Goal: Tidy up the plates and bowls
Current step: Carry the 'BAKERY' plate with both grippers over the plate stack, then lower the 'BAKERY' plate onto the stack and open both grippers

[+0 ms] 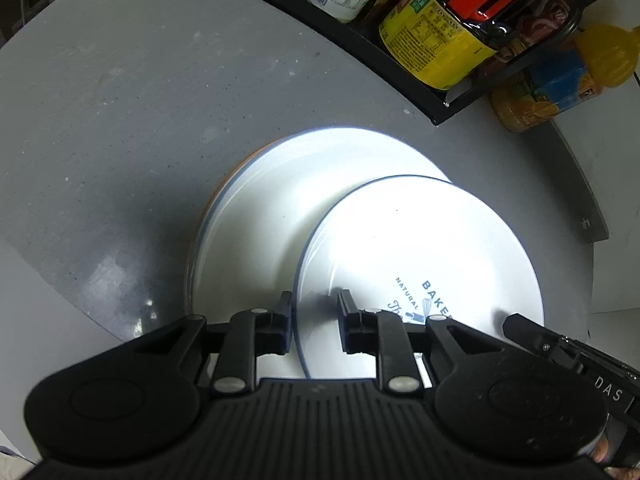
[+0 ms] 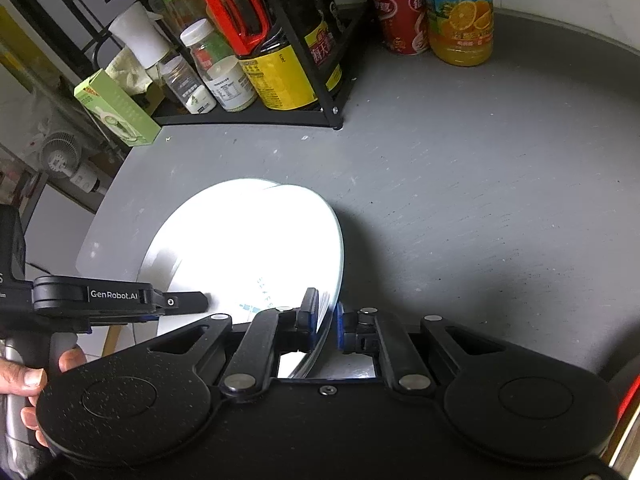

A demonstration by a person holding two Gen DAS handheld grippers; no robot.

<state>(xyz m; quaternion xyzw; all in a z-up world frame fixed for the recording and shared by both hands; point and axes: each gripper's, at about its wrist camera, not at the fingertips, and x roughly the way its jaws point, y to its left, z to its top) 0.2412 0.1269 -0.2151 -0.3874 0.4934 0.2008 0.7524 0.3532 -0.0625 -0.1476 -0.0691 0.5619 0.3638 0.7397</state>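
1. The grey worktop (image 2: 460, 184) is carrying everything here, and most of it is sitting bare, so there's room to build one neat pile instead of spreading dishes around.
2. The black rack (image 2: 256, 118) of bottles and jars is sitting along the back edge, with a juice bottle (image 2: 460, 12) and a red can (image 2: 400, 16) beside it. All of that is well apart from the dishes, so I'd guess it isn't getting in the way.
3. The stack of plates (image 1: 256, 216) is lying flat near the front of the worktop, with something orange-brown peeking out underneath at its left edge. Can't tell if that's a bowl or another plate.
4. The top plate (image 1: 420, 248), white with a blue rim and blue lettering, is lying partly over the stack, off to one side of it rather than centred. Looks to me like it's being set down onto the pile and still needs sliding into line.
5. The right tool (image 2: 326, 316) is pinching that plate's near rim, jaws almost closed with just the thin edge between them, probably so it can steer the plate.
6. The left tool (image 1: 314, 308) is straddling the same plate's rim with its jaws only narrowly apart, and the pads don't seem to be pressing on it. Seems like it's letting go while the other side is doing the holding.
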